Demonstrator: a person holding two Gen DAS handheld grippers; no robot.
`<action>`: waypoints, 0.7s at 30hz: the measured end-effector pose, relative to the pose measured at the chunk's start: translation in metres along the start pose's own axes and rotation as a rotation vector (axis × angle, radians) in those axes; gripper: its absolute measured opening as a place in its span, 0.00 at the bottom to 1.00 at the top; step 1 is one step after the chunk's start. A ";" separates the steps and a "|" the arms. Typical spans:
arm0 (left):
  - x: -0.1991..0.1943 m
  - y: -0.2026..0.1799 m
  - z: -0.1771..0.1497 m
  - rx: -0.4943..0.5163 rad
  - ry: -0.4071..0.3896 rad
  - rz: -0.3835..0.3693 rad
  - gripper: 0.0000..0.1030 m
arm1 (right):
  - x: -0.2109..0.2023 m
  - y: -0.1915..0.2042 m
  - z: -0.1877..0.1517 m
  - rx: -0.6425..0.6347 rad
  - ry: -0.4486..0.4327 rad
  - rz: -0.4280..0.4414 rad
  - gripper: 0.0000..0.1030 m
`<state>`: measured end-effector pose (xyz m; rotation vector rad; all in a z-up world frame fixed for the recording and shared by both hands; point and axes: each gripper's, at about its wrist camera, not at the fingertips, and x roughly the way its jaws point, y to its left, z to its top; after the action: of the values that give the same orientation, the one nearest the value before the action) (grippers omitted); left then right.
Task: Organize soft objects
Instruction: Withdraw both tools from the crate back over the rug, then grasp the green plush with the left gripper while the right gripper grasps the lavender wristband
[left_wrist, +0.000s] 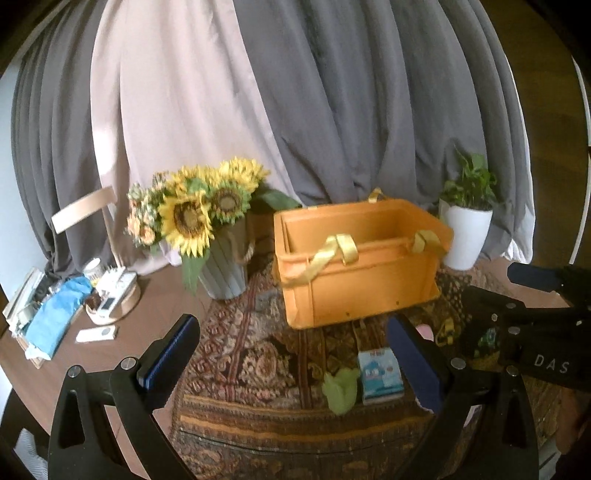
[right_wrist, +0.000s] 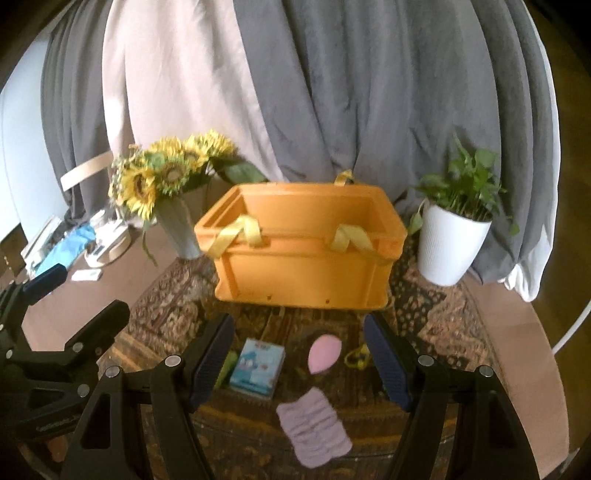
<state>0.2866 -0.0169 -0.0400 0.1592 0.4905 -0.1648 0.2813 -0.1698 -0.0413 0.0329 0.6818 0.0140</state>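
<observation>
An open orange crate with yellow strap handles stands on a patterned rug. In front of it lie a blue tissue pack, a green soft toy, a pink egg-shaped sponge, a lilac ribbed cloth and a small yellow item. My left gripper is open and empty above the rug, left of the green toy. My right gripper is open and empty over the tissue pack and sponge. The right gripper shows in the left wrist view.
A sunflower vase stands left of the crate. A white potted plant stands to its right. A clutter of blue cloth, remotes and a round tray lies far left on the brown table. Grey curtains hang behind.
</observation>
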 end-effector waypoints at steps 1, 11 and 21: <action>0.001 0.000 -0.004 -0.001 0.010 -0.004 1.00 | 0.002 0.001 -0.004 0.000 0.011 -0.001 0.71; 0.018 -0.008 -0.037 0.016 0.116 -0.051 1.00 | 0.029 -0.004 -0.039 0.027 0.153 -0.021 0.71; 0.045 -0.013 -0.059 0.006 0.203 -0.075 1.00 | 0.064 -0.005 -0.066 0.030 0.306 -0.029 0.71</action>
<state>0.2966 -0.0235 -0.1147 0.1640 0.6985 -0.2243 0.2893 -0.1718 -0.1333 0.0499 0.9888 -0.0194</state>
